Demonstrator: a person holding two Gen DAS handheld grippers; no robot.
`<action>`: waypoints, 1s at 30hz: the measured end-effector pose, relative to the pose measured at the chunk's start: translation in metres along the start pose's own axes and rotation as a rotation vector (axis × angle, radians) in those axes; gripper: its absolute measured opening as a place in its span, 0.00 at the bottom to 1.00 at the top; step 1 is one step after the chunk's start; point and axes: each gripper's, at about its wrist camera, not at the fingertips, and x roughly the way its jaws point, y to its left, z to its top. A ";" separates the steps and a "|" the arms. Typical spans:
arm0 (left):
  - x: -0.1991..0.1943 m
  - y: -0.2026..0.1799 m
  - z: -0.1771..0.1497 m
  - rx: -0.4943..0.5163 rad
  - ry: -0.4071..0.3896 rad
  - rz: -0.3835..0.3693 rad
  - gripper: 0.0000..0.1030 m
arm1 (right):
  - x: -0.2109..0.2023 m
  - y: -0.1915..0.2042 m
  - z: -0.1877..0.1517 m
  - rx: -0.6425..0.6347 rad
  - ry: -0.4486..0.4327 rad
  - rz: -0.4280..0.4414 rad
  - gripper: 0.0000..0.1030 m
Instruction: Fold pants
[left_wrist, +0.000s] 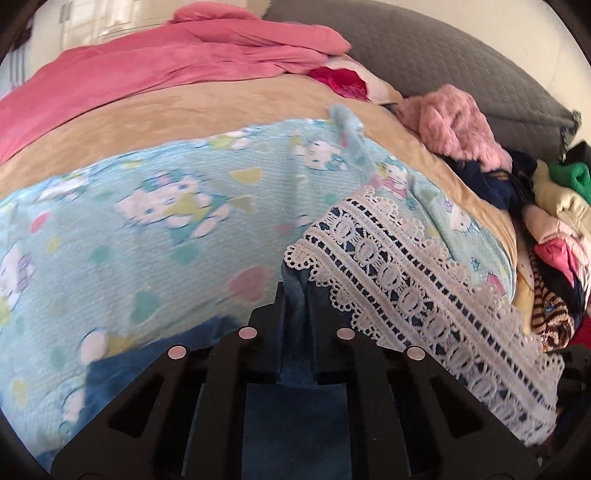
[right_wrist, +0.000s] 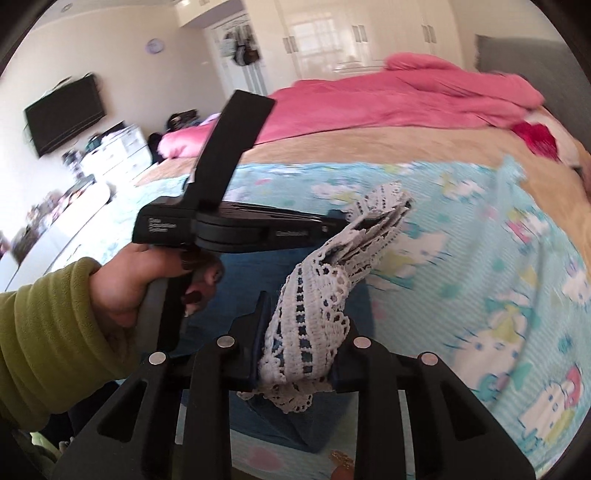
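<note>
Denim pants (left_wrist: 295, 295) with a white lace hem (left_wrist: 424, 266) are hanging pinched. The left gripper (left_wrist: 293, 295) is clamping bare denim, while at three o'clock the right gripper (right_wrist: 303, 332) is squeezing the lace, raising that edge for folding.

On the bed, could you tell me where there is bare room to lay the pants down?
Free: the blue cartoon sheet between the tan blanket and both grippers. Crowded: the clothes pile along its right, and the pink duvet beyond.

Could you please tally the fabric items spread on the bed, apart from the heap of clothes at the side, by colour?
Pink duvet: 1
Tan blanket: 1
Light blue cartoon-print sheet: 1
Blue denim pants with white lace trim: 1
Total: 4
</note>
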 end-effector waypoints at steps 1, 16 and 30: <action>-0.007 0.007 -0.004 -0.011 -0.004 0.012 0.04 | 0.005 0.009 0.001 -0.018 0.008 0.011 0.24; -0.113 0.136 -0.081 -0.431 -0.082 0.055 0.09 | 0.074 0.119 -0.036 -0.293 0.186 0.044 0.24; -0.073 0.140 -0.090 -0.560 0.045 -0.067 0.47 | 0.062 0.112 -0.037 -0.254 0.166 0.055 0.45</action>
